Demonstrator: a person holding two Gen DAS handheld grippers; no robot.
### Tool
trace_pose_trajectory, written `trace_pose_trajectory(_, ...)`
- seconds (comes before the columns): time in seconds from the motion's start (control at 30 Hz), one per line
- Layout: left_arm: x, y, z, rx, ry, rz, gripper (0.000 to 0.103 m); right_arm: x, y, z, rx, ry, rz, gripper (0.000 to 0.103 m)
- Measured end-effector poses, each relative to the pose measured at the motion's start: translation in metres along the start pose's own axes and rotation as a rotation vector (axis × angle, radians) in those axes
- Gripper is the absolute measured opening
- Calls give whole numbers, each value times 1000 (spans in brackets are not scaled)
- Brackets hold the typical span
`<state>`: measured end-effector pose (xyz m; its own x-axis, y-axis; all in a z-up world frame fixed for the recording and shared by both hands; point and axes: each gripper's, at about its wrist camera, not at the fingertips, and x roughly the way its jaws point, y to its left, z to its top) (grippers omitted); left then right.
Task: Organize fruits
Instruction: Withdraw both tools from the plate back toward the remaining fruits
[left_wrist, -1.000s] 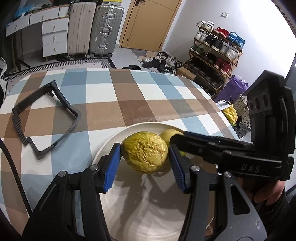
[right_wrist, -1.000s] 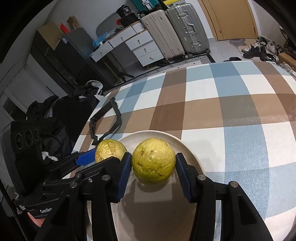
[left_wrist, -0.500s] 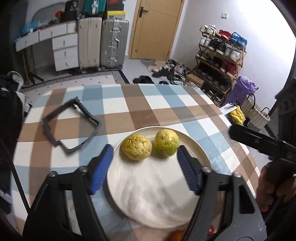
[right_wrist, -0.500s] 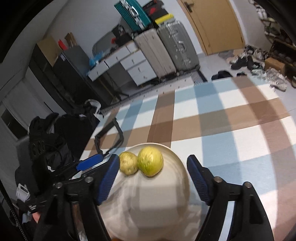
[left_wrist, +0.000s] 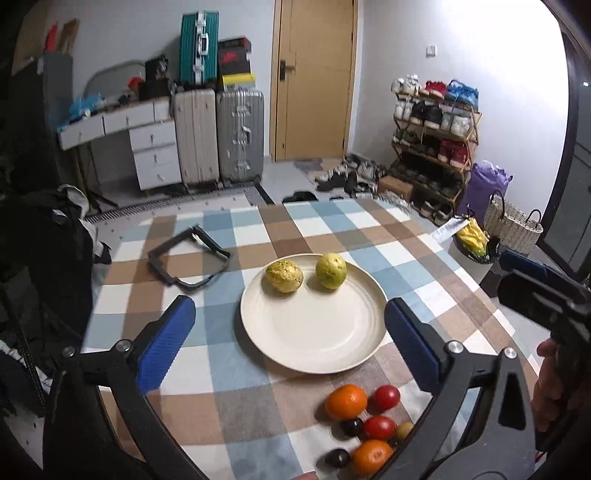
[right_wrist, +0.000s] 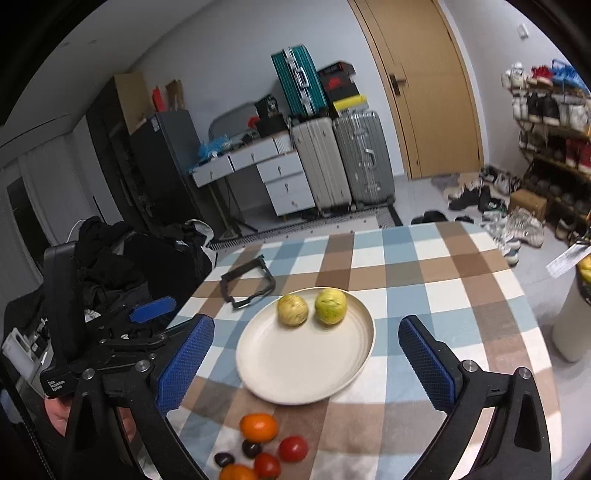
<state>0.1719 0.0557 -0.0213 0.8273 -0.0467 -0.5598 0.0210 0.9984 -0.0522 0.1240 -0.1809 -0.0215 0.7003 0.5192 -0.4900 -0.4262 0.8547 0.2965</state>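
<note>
A cream plate (left_wrist: 314, 332) (right_wrist: 295, 369) sits mid-table on the checked cloth. At its far side rest a wrinkled yellow fruit (left_wrist: 284, 276) (right_wrist: 292, 310) and a smoother yellow-green fruit (left_wrist: 331, 270) (right_wrist: 330, 306), side by side. My left gripper (left_wrist: 288, 314) hovers above the plate's near half, jaws opening wide, nothing between them. My right gripper (right_wrist: 306, 326) does the same, opening with nothing between its pads. Near the front edge lie loose oranges (left_wrist: 346, 401) (right_wrist: 258, 427), red tomatoes (left_wrist: 386, 397) (right_wrist: 293, 448) and small dark fruits.
A black rectangular frame (left_wrist: 188, 258) (right_wrist: 247, 284) lies on the cloth left of the plate. A chair piled with dark clothes (right_wrist: 110, 258) stands at the table's left. A white bin (right_wrist: 572, 332) stands off the right edge. Suitcases and a shoe rack are beyond.
Both grippers let go of the two fruits, opened wide and drew back and up. The fruits stay on the plate. The loose fruit pile has come into view.
</note>
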Motion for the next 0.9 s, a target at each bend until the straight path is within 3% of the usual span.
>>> trace_pose_trajectory(0.23, -57, -2, -33, -40, -18, 0, 102, -43, 37, -31, -116, -71, -60, 103)
trace_pose_trajectory(0.4, -76, -3, -59, -46, -5, 0, 102, -62, 49, -54, -134, -90, -88, 103)
trace_pose_trajectory(0.63, -78, -7, -104, -76, 63, -12, 102, -73, 50, -88, -150, -70, -124, 103)
trace_pose_trajectory(0.9, -44, -26, -141, -43, 166, -54, 102, -72, 44, -119, -142, -10, -146, 103)
